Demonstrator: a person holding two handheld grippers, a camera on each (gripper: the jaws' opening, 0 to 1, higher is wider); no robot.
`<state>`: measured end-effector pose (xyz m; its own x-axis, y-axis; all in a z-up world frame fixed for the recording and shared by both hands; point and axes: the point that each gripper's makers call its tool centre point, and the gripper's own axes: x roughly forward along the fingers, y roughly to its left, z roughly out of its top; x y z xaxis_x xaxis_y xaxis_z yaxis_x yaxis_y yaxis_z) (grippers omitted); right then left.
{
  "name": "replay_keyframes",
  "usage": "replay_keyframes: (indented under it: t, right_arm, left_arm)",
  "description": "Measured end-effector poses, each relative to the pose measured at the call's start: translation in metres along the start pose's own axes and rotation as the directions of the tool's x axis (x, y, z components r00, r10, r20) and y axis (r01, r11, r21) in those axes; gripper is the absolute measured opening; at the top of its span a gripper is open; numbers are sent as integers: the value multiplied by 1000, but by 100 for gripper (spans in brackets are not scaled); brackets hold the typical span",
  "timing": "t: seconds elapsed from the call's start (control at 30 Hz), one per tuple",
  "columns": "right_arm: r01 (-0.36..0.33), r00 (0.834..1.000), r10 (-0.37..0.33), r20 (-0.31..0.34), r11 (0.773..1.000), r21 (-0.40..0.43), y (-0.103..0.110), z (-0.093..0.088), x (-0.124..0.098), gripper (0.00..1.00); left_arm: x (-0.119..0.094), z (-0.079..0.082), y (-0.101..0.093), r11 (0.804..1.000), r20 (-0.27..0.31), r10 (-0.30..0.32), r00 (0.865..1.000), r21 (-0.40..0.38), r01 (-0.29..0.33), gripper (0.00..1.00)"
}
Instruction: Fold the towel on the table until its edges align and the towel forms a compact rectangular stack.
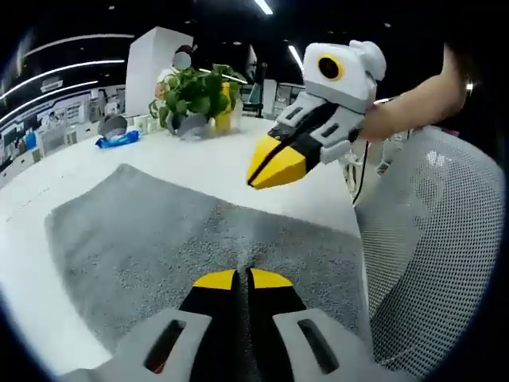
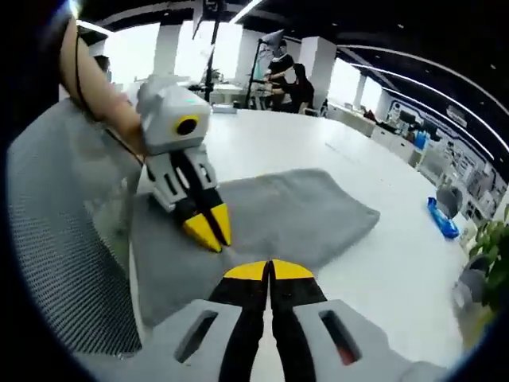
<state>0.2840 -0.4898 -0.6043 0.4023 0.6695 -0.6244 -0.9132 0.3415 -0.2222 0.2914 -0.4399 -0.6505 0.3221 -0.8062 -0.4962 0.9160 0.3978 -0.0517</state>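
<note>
fuzzy grey towel (image 1: 175,239) lying flat-ish on the smooth white bench (image 1: 199,159), left gripper (image 1: 242,278) pinched on its near edge, right gripper (image 2: 269,270) jaws closed with nothing clearly between them, mesh chair (image 1: 437,255) beside, leafy plant (image 1: 195,91) at the back

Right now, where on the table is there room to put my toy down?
Bare white table lies between the grey towel and the potted plant. More bare table runs from the towel's far edge toward the blue packet. It is crowded on the towel where the left tool and right tool work.
</note>
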Motion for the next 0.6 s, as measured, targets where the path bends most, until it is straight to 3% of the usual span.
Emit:
replay_keyframes:
  t: [0.13, 0.17, 0.23, 0.33, 0.4, 0.5, 0.57, 0.6]
  right_arm:
    - [-106, 994, 103, -48, 992, -63, 37, -9, -10, 9]
    - [-159, 985, 147, -92, 978, -137, 55, -14, -11, 10]
    - [-215, 972, 189, -139, 955, -203, 73, -18, -9, 10]
    - [-304, 947, 266, -181, 924, -233, 95, -23, -6, 12]
    - [-360, 922, 299, -247, 897, -258, 101, -33, -6, 7]
    - [-386, 907, 307, -287, 879, -280, 104, -44, -6, 9]
    - [-365, 920, 290, -264, 881, -303, 103, -42, -5, 9]
    - [-370, 917, 289, -273, 873, -317, 104, -43, -6, 11]
  left_arm:
    - [2, 1, -3, 997, -37, 17, 999, 76, -14, 6]
    - [2, 1, -3, 996, -48, 17, 999, 91, -13, 6]
    - [2, 1, -4, 993, -56, 23, 998, 117, -16, 6]
    - [2, 0, -4, 992, -62, 31, 998, 128, -23, 6]
    - [1, 1, -3, 991, -67, 33, 997, 134, -24, 6]
    - [2, 0, -3, 991, -73, 35, 997, 131, -25, 6]
    - [1, 0, -3, 993, -74, 34, 997, 119, -25, 6]
    - [1, 0, -3, 993, -73, 33, 997, 118, -24, 6]
